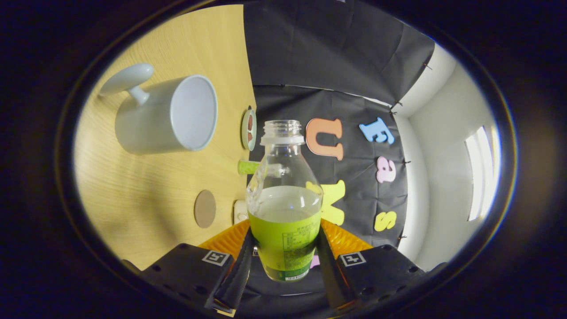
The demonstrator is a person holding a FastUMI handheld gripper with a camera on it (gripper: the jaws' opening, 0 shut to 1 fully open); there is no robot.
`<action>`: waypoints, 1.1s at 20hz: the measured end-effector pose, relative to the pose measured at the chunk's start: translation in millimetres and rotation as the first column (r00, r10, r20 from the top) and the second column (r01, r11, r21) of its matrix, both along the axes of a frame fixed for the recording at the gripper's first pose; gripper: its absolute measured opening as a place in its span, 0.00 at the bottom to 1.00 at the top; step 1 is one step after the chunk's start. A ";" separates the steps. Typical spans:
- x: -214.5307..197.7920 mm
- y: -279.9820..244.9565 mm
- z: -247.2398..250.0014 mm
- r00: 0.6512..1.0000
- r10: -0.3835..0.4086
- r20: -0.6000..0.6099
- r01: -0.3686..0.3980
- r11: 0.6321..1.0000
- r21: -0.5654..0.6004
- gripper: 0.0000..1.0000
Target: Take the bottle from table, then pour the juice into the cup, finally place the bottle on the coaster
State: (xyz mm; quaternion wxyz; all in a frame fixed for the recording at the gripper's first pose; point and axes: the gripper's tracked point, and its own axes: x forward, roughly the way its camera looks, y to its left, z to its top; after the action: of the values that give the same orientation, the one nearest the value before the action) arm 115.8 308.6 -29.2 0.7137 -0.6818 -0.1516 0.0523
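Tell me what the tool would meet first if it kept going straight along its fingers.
The tool is shut on the bottle, so that leads the way. Beyond its open neck the line seems to run to the black cloth wall. The cup and coaster sit off that line on the table. Depth is unclear.

One open bottle (284,208) of green juice, held between the two fingers (237,270) of one gripper (283,266). One white cup (166,115), one round brown coaster (205,208), one table (146,186).
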 end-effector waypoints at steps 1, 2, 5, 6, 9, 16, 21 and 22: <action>0.5 0.8 0.6 1.000 -0.002 0.004 0.002 1.000 -0.009 0.76; 0.1 1.7 0.7 1.000 -0.001 0.013 0.001 1.000 -0.021 0.76; 1.9 2.6 -0.6 1.000 -0.007 0.022 0.009 0.999 -0.049 0.76; 2.3 3.8 -0.7 1.000 -0.009 0.024 0.011 0.998 -0.057 0.76; 2.6 4.6 1.4 0.999 -0.012 0.036 0.015 0.996 -0.085 0.76; -0.3 0.8 12.1 0.998 -0.022 0.059 0.030 0.992 -0.126 0.76; -0.3 -0.8 21.4 0.996 -0.025 0.084 0.037 0.989 -0.146 0.76; -0.7 -0.9 25.7 0.996 -0.023 0.090 0.036 0.988 -0.149 0.76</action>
State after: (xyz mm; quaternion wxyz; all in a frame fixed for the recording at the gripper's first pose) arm 115.1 307.8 -3.5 0.6536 -0.7375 -0.1684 0.0232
